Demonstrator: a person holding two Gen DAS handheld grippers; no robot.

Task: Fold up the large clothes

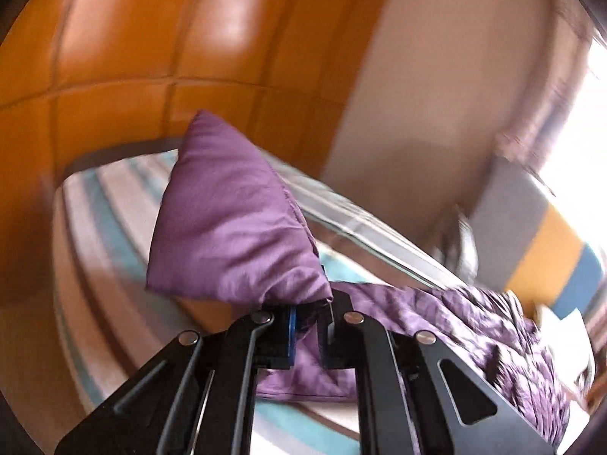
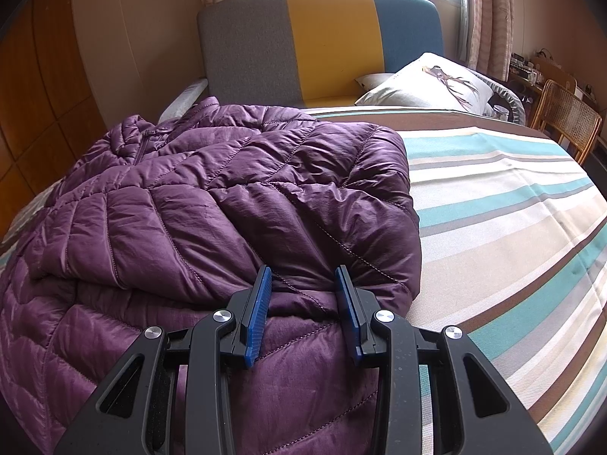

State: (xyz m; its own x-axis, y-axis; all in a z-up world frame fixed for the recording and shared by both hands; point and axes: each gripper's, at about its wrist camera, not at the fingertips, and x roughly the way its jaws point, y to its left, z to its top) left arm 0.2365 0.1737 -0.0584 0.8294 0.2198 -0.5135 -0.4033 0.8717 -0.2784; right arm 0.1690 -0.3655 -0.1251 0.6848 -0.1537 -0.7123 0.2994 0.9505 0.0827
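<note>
Nearest in the left wrist view, the left gripper (image 1: 309, 326) is seen clenched on a bunched piece of the purple jacket (image 1: 235, 220), which appears to be a lighter, unquilted part such as a sleeve end or lining; which part it is cannot be told with certainty, as the frame is smeared. The pinched cloth stands up from the jaws as a puffed triangle, lifted clear of the striped bed sheet (image 1: 95, 227), while the quilted bulk trails away to the right. In the right wrist view, the right gripper (image 2: 303, 311) is seen with its blue pads (image 2: 258, 314) parted and set against a thick fold of the jacket at its near edge; the padding is wedged between the jaws and seems to be lightly squeezed, so a grasp on that edge is judged likely. Beyond it, the jacket is spread across the left half of the bed, its collar and zip toward the far side. Farther off, a pillow (image 2: 428, 79), a grey, yellow and blue headboard (image 2: 322, 38) and a cane chair (image 2: 569, 121) are seen. A fold is judged to be under way: the lifted piece is to be carried over the body of the jacket and laid flat, which calls for the near edge to be held still and the cloth kept taut until it is released.
</note>
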